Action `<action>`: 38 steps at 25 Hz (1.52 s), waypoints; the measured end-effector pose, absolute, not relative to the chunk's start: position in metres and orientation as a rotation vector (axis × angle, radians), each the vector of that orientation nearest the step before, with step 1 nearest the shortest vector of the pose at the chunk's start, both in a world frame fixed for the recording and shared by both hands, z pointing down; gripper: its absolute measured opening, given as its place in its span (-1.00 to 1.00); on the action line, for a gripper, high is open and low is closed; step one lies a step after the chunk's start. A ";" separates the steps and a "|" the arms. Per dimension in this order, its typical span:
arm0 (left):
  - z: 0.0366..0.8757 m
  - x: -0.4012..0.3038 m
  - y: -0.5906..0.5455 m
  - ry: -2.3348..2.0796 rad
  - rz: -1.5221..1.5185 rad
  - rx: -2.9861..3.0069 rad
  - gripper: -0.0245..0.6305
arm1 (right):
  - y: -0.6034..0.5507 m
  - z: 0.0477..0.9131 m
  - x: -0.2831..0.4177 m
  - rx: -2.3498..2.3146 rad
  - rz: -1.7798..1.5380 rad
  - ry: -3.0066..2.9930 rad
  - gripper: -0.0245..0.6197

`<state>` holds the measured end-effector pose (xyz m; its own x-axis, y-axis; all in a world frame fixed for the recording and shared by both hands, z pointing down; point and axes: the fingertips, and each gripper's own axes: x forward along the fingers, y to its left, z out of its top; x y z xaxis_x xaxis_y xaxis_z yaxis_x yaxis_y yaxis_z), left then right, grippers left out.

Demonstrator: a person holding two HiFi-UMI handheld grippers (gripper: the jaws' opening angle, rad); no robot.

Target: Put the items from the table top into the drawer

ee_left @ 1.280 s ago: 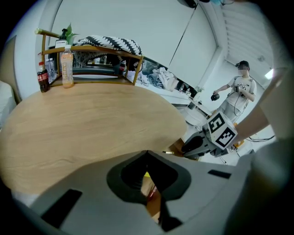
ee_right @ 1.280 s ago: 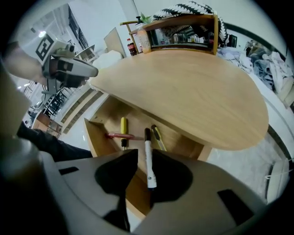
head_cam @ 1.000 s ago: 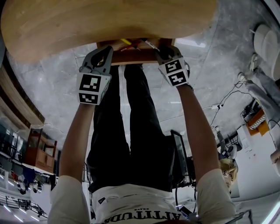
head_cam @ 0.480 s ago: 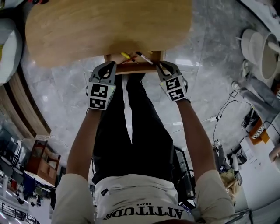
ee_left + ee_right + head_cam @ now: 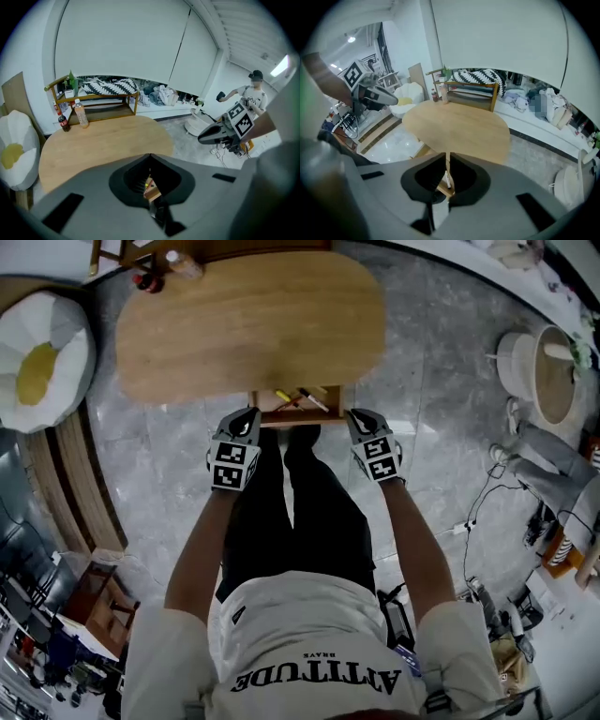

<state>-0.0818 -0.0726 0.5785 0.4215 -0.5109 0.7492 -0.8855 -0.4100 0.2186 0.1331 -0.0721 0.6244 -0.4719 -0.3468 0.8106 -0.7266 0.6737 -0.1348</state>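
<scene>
The yellow pen (image 5: 281,396) and marker (image 5: 312,399) lie in the open drawer (image 5: 295,416) at the near edge of the desk (image 5: 253,324), whose top holds only two bottles (image 5: 181,263) at the far end, so the task looks nearly done bar closing the drawer, with the left claw (image 5: 247,413) pinched together empty and the right claw (image 5: 357,415) closing on nothing.

The oval wooden table (image 5: 253,324) stands on a grey stone floor (image 5: 431,381), with a dark cola bottle (image 5: 145,280) and a pale drink bottle (image 5: 183,263) upright at its far left corner, and its open drawer (image 5: 291,417) holding pens (image 5: 314,399).
</scene>
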 end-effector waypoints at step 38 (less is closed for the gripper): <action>0.322 -0.154 0.112 -1.425 0.542 2.383 -0.86 | 0.082 0.343 0.140 1.149 0.299 -2.361 -0.86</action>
<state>-0.1538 0.1120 0.3222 0.4331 -0.7694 0.4695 -0.8870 -0.4563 0.0705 0.1402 0.0823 0.3433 -0.5232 -0.6752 0.5200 -0.7834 0.6212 0.0184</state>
